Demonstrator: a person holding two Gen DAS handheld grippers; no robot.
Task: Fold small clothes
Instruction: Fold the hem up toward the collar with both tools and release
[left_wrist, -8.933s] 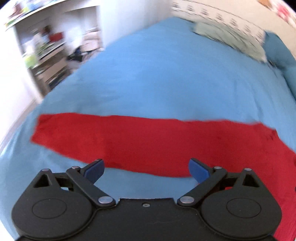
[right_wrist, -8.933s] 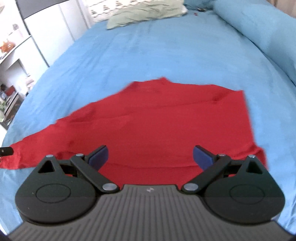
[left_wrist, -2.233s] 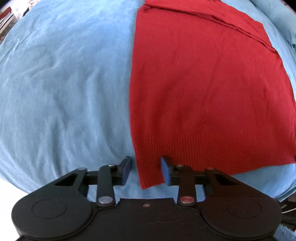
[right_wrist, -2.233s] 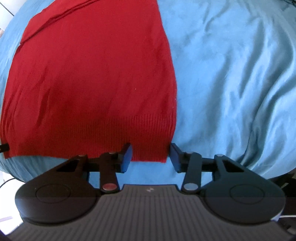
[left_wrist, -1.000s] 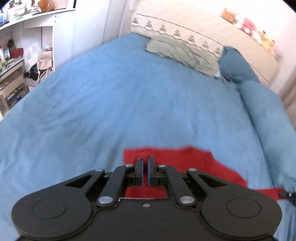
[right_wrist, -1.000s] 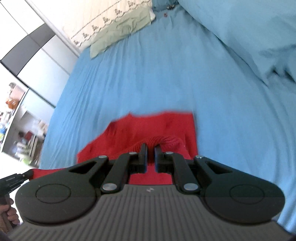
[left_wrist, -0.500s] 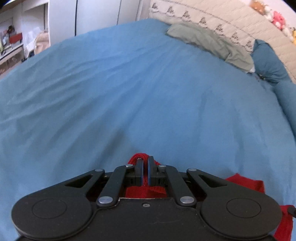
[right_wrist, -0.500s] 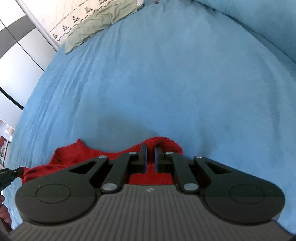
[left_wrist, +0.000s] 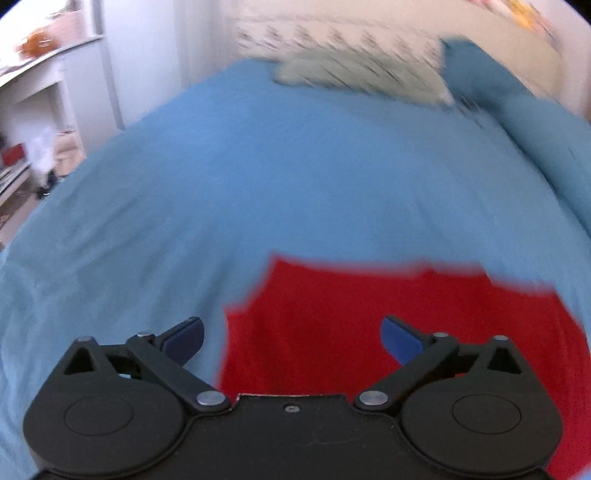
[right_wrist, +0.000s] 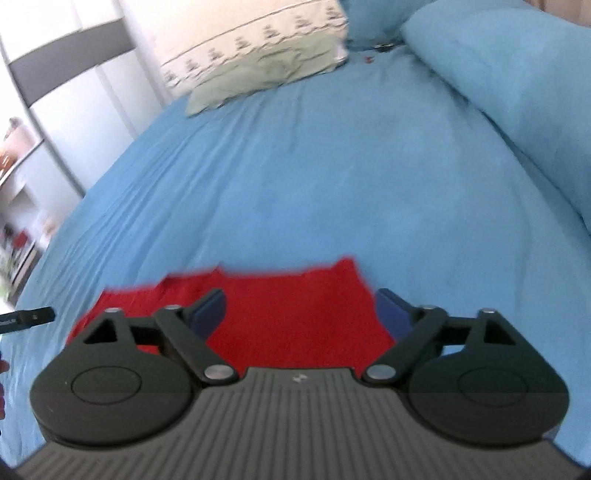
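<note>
A red knit garment (left_wrist: 388, 317) lies folded on the blue bedspread (left_wrist: 295, 192). It also shows in the right wrist view (right_wrist: 291, 314) as a flat red patch. My left gripper (left_wrist: 291, 338) is open and empty, hovering over the garment's left edge. My right gripper (right_wrist: 301, 308) is open and empty over the garment's right part. The near part of the garment is hidden behind both gripper bodies. The left wrist view is blurred.
A green pillow (right_wrist: 258, 77) and a patterned headboard lie at the far end of the bed. A blue duvet roll (right_wrist: 517, 92) runs along the right side. White shelves (left_wrist: 33, 122) stand left of the bed. The other gripper's tip (right_wrist: 26, 316) shows at the left edge.
Both grippers were shut on the garment's hem and carried it forward over the garment. Now both are open, the hem is released, and the garment lies folded.
</note>
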